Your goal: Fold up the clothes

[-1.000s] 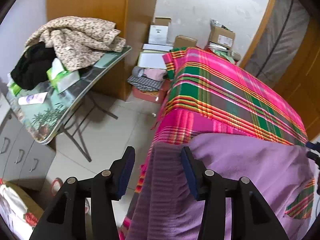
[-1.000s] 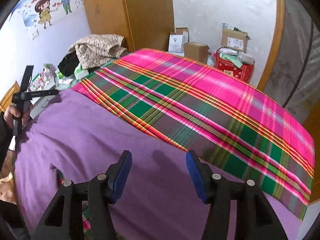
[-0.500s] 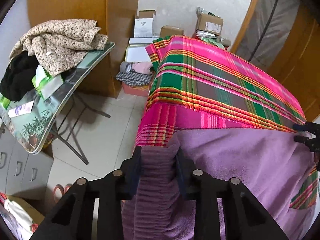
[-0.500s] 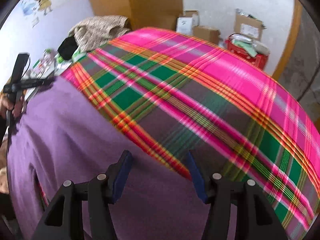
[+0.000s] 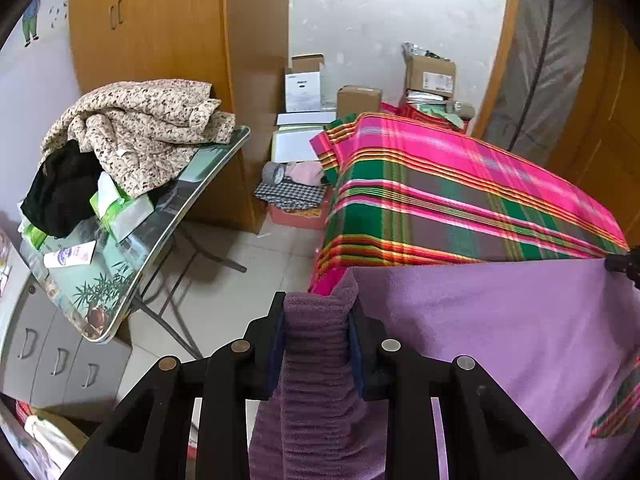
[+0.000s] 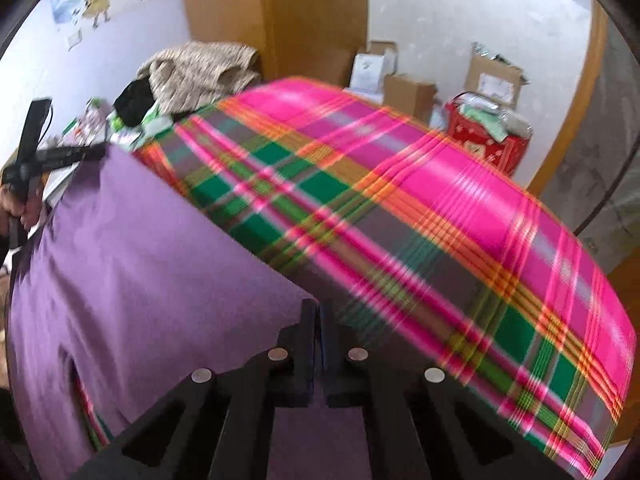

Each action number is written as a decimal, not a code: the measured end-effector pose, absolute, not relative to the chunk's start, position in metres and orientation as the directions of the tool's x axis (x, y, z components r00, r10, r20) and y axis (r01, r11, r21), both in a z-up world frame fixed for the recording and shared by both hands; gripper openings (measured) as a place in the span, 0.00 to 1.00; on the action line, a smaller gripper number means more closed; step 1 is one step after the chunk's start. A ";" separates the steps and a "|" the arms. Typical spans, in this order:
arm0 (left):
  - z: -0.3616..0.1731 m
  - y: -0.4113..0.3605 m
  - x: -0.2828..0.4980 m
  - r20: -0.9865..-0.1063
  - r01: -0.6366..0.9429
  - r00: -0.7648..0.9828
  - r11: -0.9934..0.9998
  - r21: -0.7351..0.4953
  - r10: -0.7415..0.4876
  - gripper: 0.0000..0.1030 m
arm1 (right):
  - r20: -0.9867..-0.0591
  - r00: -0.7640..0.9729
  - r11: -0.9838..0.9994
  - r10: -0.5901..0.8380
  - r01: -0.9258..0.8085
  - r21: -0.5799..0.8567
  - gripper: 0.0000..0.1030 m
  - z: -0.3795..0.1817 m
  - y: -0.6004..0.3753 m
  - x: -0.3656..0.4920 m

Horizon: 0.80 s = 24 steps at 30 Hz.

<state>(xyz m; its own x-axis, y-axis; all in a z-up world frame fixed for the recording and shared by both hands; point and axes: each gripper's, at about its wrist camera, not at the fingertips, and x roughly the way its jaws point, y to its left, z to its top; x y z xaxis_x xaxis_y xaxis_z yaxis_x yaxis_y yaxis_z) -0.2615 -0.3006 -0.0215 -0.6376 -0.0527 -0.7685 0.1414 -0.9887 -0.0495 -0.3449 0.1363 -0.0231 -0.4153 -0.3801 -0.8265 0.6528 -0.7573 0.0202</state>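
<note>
On the plaid bedspread [image 5: 460,200], purple garment [image 5: 500,340], both claws [image 5: 316,320] [image 6: 319,320] seemingly clamped on it.

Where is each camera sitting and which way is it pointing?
Left wrist: on the left gripper, looking along its fingers, clamped on the purple knit garment's ribbed edge, toward the cluttered folding table.
Right wrist: on the right gripper, fingers closed at the garment's edge; the other gripper and a hand show left.
Shared: garment, pink-and-green plaid blanket.

Both wrist views close over purple garment [image 5: 500,340], facing shared plaid bed [image 6: 400,208].
</note>
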 end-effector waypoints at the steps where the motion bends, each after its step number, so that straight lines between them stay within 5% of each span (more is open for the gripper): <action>1: -0.024 -0.300 -0.264 -0.771 0.142 -0.634 -0.989 -0.043 -0.058 0.28 | -0.821 -0.426 -0.764 -0.379 0.645 0.018 0.02 -0.022 0.136 -0.348; 10: -0.044 -0.298 -0.282 -0.803 0.164 -0.590 -0.986 -0.016 -0.085 0.29 | -0.850 -0.426 -0.806 -0.311 0.592 -0.002 0.04 -0.042 0.125 -0.363; 21: 0.011 -0.322 -0.210 -0.748 0.135 -0.664 -0.980 -0.144 0.018 0.34 | -0.774 -0.488 -0.831 -0.405 0.549 0.089 0.11 0.006 0.168 -0.310; 24: 0.005 -0.316 -0.181 -0.762 0.103 -0.646 -0.982 -0.158 0.054 0.43 | -0.757 -0.491 -0.836 -0.431 0.534 0.129 0.13 0.013 0.184 -0.287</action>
<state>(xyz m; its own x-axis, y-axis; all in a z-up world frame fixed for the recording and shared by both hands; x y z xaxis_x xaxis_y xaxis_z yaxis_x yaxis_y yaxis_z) -0.1812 -0.3161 0.0051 -0.6458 0.0544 -0.7616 0.1034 -0.9820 -0.1578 -0.2867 0.1842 0.0126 -0.4912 -0.4307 -0.7571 0.5337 -0.8357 0.1291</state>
